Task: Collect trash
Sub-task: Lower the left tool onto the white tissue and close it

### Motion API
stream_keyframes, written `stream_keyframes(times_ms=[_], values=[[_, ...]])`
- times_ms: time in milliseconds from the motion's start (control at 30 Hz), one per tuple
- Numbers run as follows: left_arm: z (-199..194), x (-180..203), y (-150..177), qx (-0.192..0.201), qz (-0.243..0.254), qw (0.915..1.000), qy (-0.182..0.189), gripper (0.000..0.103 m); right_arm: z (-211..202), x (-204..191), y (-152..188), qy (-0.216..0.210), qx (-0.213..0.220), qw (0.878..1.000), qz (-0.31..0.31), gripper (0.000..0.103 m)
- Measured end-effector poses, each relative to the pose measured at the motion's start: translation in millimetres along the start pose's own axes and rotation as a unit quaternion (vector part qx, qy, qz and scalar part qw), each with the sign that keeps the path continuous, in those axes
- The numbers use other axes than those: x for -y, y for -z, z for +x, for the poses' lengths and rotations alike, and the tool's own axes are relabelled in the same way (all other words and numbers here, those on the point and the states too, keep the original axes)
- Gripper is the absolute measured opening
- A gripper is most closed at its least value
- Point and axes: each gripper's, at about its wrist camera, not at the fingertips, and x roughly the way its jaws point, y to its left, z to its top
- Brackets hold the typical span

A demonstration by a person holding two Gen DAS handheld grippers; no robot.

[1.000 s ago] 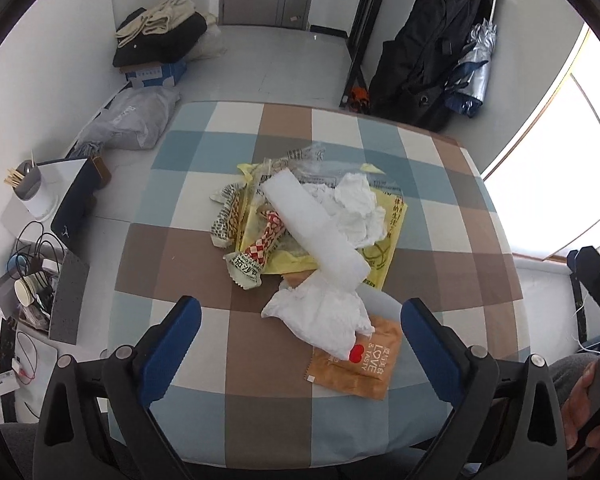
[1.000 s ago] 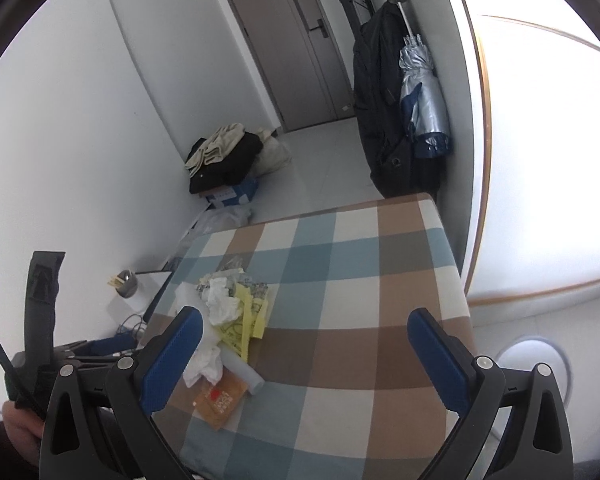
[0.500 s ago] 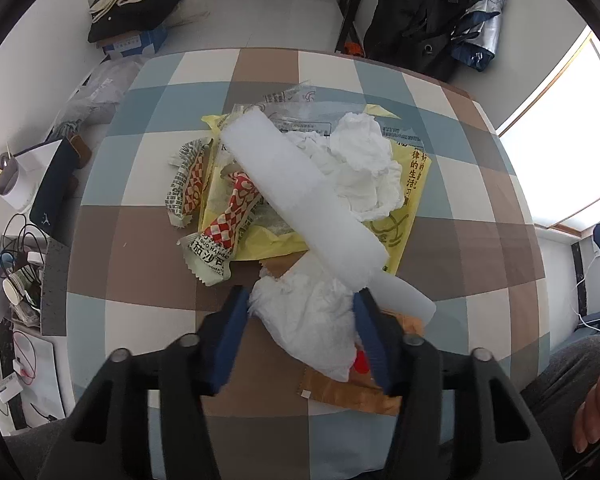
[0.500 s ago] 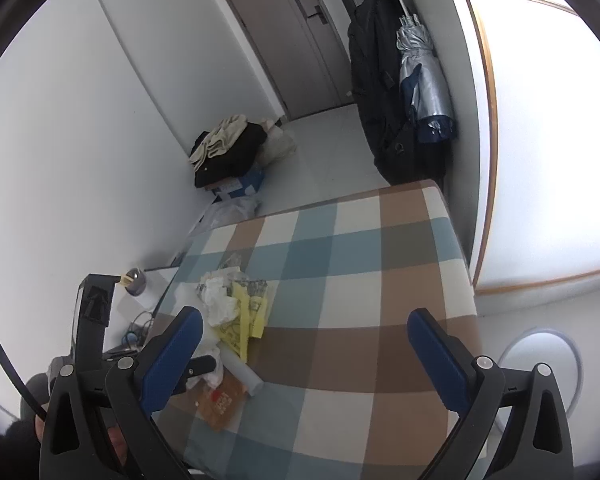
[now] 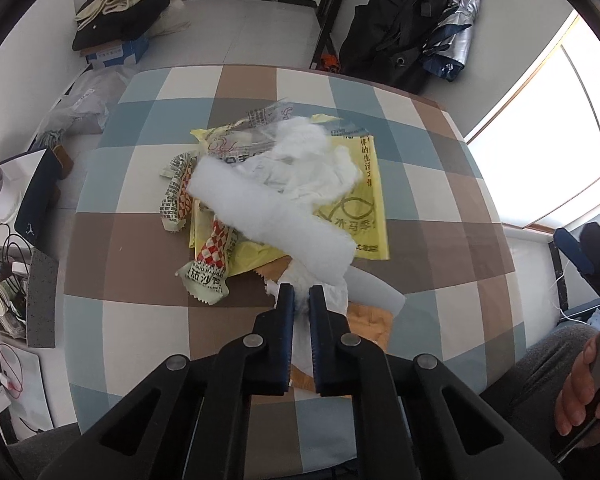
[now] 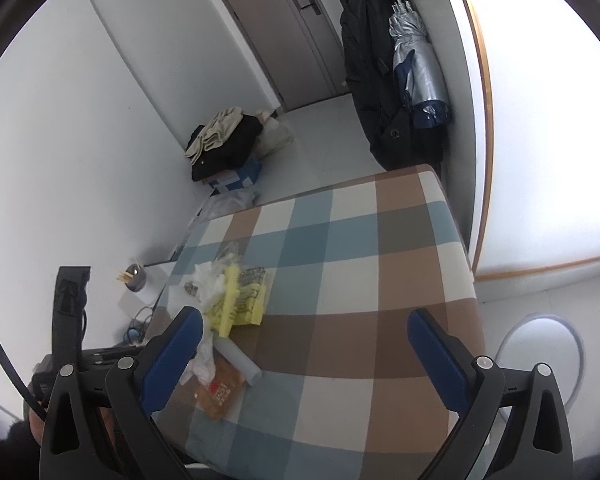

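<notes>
Now the left gripper (image 5: 300, 300) is pinched tight on the crumpled tissue (image 5: 328, 290) at the near edge of the trash pile (image 5: 284, 196) on the checked table (image 5: 440, 208). Grasping looks done; next comes a careful lift clear. Meanwhile the right gripper (image 6: 304, 350) hangs wide and empty.

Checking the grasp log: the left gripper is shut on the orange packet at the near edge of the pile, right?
Not the packet. In the left wrist view the left gripper is shut on the crumpled white tissue; the orange packet lies beneath it.
</notes>
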Motion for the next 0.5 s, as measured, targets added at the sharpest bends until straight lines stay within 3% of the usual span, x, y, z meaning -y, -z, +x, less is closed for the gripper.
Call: stream_keyframes(times_ms=[500], values=[[-38.3, 12.5, 12.9, 0.038, 0.039, 0.9954, 0.079, 0.004, -2.5, -11.5, 18.4, 0.056, -0.003, 0.998, -0.015, 0.103]])
